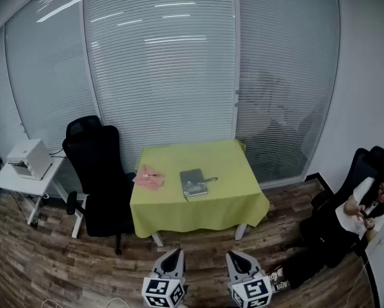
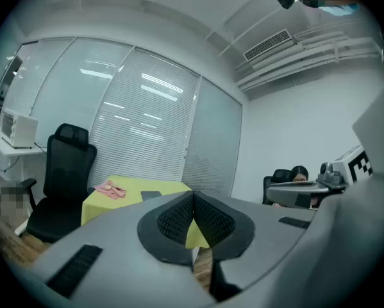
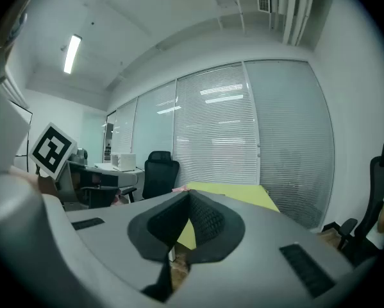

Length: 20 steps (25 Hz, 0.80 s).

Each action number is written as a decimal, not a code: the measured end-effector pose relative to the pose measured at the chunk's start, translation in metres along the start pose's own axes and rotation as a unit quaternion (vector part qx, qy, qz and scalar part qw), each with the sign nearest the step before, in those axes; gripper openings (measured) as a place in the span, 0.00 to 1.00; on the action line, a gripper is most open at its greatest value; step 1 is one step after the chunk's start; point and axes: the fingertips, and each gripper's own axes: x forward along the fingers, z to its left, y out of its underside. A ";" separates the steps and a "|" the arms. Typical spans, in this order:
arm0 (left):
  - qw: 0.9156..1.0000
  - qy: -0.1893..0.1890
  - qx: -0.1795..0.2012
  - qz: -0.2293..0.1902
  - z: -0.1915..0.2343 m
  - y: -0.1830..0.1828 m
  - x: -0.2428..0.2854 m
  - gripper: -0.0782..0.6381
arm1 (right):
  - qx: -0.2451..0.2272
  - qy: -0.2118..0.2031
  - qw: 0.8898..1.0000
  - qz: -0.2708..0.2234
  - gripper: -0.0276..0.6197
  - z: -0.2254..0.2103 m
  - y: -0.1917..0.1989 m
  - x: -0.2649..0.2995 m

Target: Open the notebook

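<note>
Jaws shut & empty on left gripper [image 1: 176, 254] and right gripper [image 1: 234, 256], both well short of the table [image 1: 179, 212]. Notebook [image 1: 193, 183] lies closed mid-table at 12 o'clock, pink cloth [image 1: 149, 178] at its 9. Step, prob.: approach. Next: close in, part jaws, catch cover edge.

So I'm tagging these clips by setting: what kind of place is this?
Most likely a small office or meeting room: blind-covered glass walls, a black office chair, and a table under a yellow-green cloth.

Notebook [image 1: 193, 183] cover details too small.
</note>
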 end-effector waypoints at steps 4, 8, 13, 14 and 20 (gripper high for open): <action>1.000 -0.003 -0.003 0.001 0.008 0.005 -0.001 0.14 | 0.002 -0.002 1.000 0.004 0.06 0.003 0.003 0.002; 1.000 -0.006 -0.005 0.002 0.008 0.005 -0.004 0.14 | 0.003 -0.004 1.000 0.005 0.06 0.004 0.005 0.000; 1.000 -0.006 -0.002 0.001 0.004 0.005 -0.005 0.14 | 0.009 -0.005 1.000 0.011 0.06 0.003 0.009 -0.002; 1.000 -0.005 -0.003 0.000 0.004 0.004 -0.005 0.15 | 0.012 -0.006 1.000 0.013 0.06 0.003 0.010 -0.002; 1.000 -0.009 -0.012 -0.008 -0.001 0.004 -0.004 0.22 | 0.022 -0.001 1.000 0.016 0.14 -0.006 0.008 -0.010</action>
